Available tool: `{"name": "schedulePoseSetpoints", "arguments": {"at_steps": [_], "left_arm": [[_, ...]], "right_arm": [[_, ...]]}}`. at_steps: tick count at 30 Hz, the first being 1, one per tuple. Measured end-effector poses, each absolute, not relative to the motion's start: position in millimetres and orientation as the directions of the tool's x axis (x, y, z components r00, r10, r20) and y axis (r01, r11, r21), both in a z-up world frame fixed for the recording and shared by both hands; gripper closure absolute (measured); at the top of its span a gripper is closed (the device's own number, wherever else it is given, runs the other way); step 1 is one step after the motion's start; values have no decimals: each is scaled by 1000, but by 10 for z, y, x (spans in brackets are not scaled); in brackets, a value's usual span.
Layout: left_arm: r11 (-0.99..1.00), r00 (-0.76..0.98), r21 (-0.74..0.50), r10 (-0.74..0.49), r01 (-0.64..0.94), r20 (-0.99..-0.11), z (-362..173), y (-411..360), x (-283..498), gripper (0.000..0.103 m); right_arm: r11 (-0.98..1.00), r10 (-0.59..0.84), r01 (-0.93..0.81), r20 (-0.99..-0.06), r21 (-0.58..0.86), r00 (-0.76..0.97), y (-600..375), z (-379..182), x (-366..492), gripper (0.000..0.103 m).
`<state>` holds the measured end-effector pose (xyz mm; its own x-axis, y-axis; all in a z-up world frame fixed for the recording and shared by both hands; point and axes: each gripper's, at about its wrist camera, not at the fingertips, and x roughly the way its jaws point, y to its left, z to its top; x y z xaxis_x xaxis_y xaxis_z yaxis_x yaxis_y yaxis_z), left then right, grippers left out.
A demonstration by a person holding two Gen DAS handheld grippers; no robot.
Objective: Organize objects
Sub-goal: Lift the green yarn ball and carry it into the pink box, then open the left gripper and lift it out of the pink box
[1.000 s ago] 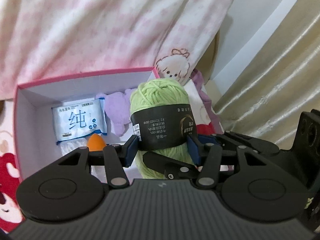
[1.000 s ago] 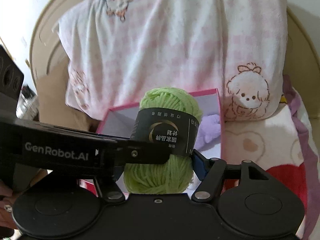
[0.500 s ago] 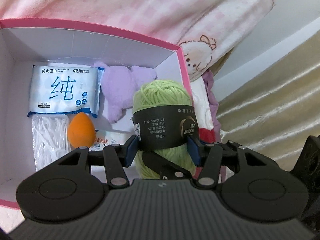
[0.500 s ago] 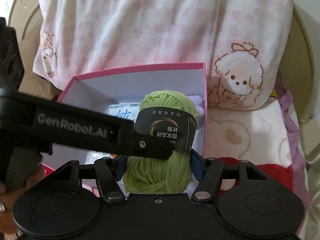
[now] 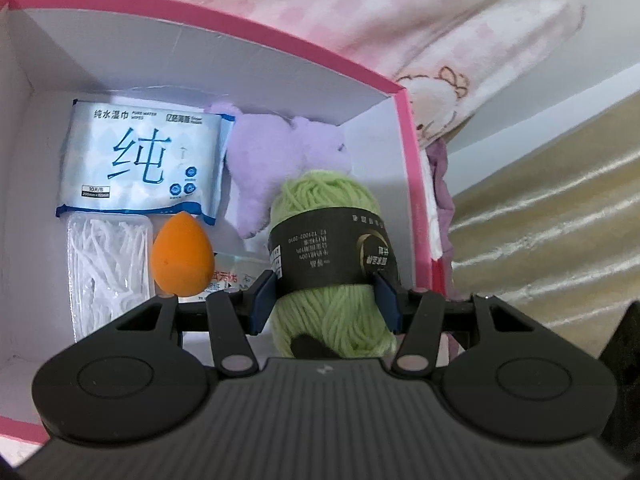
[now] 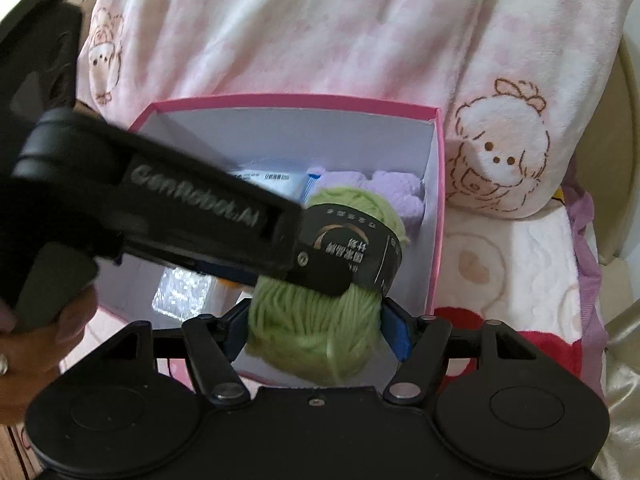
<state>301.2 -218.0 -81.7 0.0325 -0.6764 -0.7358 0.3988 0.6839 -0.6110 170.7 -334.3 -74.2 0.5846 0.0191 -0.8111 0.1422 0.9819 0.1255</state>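
Note:
A light-green yarn ball (image 5: 328, 200) with a black paper band hangs inside the right end of a pink-rimmed white box (image 5: 248, 32). My left gripper (image 5: 325, 300) is shut on it, blue pads pressed on the band. In the right wrist view the same yarn ball (image 6: 352, 204) sits between the pads of my right gripper (image 6: 316, 330). Those jaws are opening, with the pads still against the yarn's sides. The left tool's black finger (image 6: 208, 224) crosses in front and hides the yarn's left half.
In the box (image 6: 296, 100) lie a blue wet-wipes pack (image 5: 140, 160), a purple plush (image 5: 272, 160), an orange teardrop sponge (image 5: 182, 258) and a clear case of floss picks (image 5: 108, 264). A pink pillow (image 6: 320, 28) stands behind. A hand (image 6: 36, 344) grips the left tool.
Both grippers have sunk with the yarn ball from above the box rim down into its right end. The box's contents now show in full.

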Motion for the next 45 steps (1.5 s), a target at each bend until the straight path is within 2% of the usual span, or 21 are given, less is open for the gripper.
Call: {"name": "schedulePoseSetpoints", "arguments": {"at_steps": [6, 7, 8, 13, 20, 25, 30, 35, 45], "left_arm": [[702, 48, -580, -653, 412, -756, -871, -2175, 3025, 51], [703, 47, -577, -650, 415, -758, -869, -2185, 3015, 51], [701, 45, -577, -650, 419, -758, -865, -2200, 3004, 51], [689, 46, -568, -653, 451, -756, -887, -2341, 2955, 52], [718, 101, -489, -606, 495, -789, -892, -2493, 2887, 50], [741, 129, -452, -578, 496, -806, -769, -2403, 2832, 46], [755, 166, -399, -548, 520, -820, -490, -2211, 2712, 45], [757, 213, -361, -541, 544, -814, -145, -2003, 2516, 43], [724, 239, -313, -549, 615, -801, 654, -1547, 1976, 39]], "right_arm": [[986, 21, 121, -805, 115, 593, -3334, -704, 1656, 34], [986, 20, 119, -802, 113, 597, -3342, -693, 1640, 42], [988, 19, 110, -803, 105, 596, -3340, -692, 1625, 56], [992, -19, 112, -819, 55, 574, -3344, -775, 1643, 61], [993, -55, 118, -824, 15, 564, -3322, -840, 1715, 62], [991, -27, 121, -812, 54, 583, -3366, -813, 1678, 63], [983, 13, 134, -785, 122, 619, -3376, -649, 1497, 50], [968, 33, 164, -748, 188, 663, -3366, -399, 1237, 48], [965, 57, 148, -726, 216, 685, -3217, 102, 629, 44]]}}
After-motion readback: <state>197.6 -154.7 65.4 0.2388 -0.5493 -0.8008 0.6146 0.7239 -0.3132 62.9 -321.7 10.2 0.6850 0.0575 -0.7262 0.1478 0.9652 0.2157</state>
